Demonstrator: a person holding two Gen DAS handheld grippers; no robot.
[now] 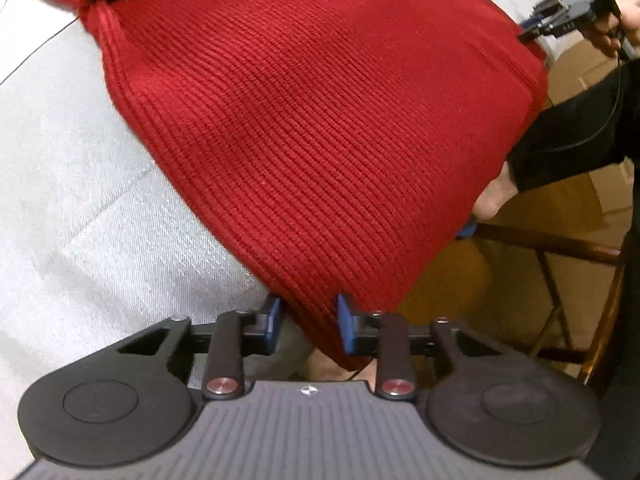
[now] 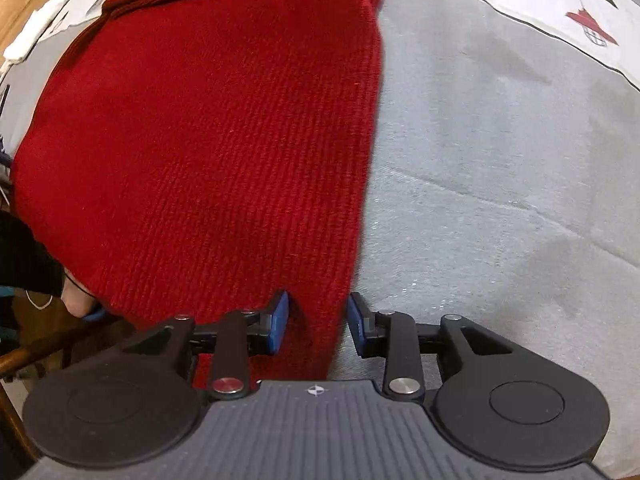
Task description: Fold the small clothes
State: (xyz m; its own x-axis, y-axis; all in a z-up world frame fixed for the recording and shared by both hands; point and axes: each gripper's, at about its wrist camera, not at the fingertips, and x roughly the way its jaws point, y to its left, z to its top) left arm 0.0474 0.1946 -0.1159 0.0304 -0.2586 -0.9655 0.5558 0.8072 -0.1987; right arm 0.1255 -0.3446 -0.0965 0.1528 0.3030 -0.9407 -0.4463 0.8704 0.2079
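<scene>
A red rib-knit garment [image 1: 320,120] lies spread over a grey woven table covering [image 1: 80,208], with its near hem hanging past the table edge toward both cameras. In the left wrist view, the left gripper [image 1: 309,323] has its two blue-padded fingers [image 1: 273,322] set apart on either side of a corner of the hem; a visible gap remains on each side of the cloth, so the jaws stand unclosed and do not pinch it. The corner tip passes below the gripper body and is hidden there. In the right wrist view, the right gripper [image 2: 318,322] straddles the opposite hem corner in the same way, its blue pads [image 2: 280,322] spread and not pressing the knit [image 2: 208,140]. The far end of the garment is bunched into folds at the top of both views and is cut off by the frame, so its type cannot be determined. The right gripper also appears at the upper right of the left view [image 1: 560,16], partly cropped. A black-sleeved forearm [image 1: 580,132] is partly covered by the cloth. A printed border [image 2: 588,28] edges the covering; its motifs are too small to identify. A brown wooden chair frame [image 1: 560,244] shows below the table edge.
</scene>
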